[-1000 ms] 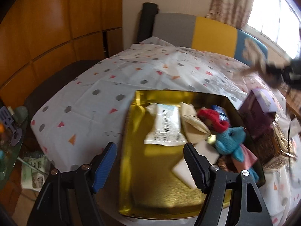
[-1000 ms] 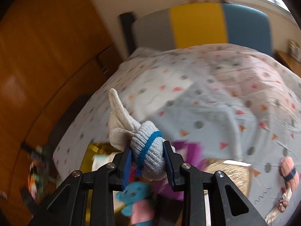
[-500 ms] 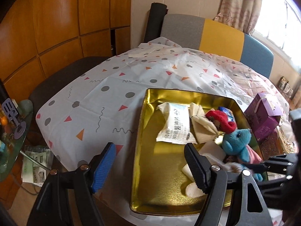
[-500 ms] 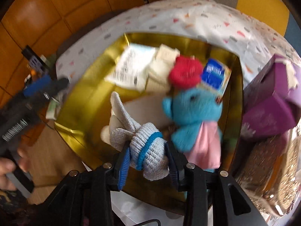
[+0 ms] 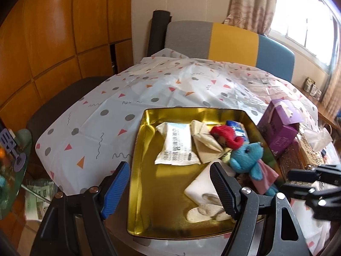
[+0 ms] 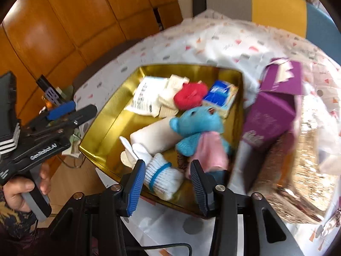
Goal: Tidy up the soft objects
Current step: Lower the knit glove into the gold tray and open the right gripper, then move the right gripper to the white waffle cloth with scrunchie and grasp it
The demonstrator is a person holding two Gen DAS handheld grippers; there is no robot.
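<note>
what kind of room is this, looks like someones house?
Probably a home dining or living room: a table under a patterned tablecloth, a grey, yellow and blue upholstered bench behind it, a curtained window, and wood-panelled cabinets.

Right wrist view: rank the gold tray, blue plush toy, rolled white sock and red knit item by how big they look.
1. gold tray
2. blue plush toy
3. rolled white sock, though it lies nearest the camera, between the right claw fingers, so it may look oversized
4. red knit item
</note>
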